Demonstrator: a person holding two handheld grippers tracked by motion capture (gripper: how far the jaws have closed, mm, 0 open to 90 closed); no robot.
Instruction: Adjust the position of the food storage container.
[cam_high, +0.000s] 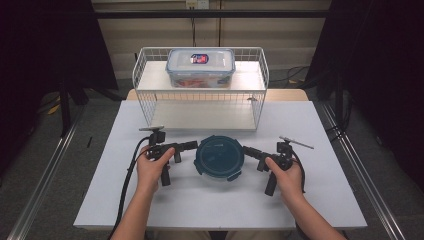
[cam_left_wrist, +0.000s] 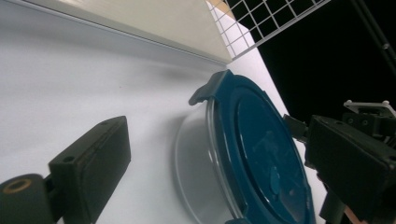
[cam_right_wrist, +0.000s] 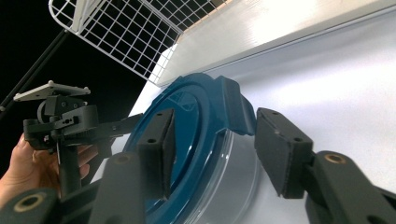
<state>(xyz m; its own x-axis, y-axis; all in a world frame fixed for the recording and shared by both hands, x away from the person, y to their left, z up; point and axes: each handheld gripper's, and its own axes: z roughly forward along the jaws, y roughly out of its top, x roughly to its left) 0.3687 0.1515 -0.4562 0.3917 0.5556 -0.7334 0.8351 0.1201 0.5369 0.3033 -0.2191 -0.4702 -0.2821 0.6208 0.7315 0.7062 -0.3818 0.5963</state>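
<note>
A round clear container with a dark blue latch lid (cam_high: 219, 157) sits on the white table, near the front middle. My left gripper (cam_high: 191, 146) is at its left rim and my right gripper (cam_high: 247, 150) at its right rim, each held by a hand. In the left gripper view the container (cam_left_wrist: 252, 154) lies between wide-apart jaws, and my left gripper (cam_left_wrist: 219, 137) is open. In the right gripper view my right gripper (cam_right_wrist: 212, 140) is open, its jaws astride a lid latch (cam_right_wrist: 233, 109) without pinching it. The left gripper (cam_right_wrist: 60, 121) shows beyond the lid.
A white wire rack (cam_high: 200, 95) stands behind the container, with a shelf board under it. On top of the rack rests a rectangular lidded box (cam_high: 201, 66). Bare white table (cam_high: 210, 200) lies in front. Dark curtains and floor rails flank the table.
</note>
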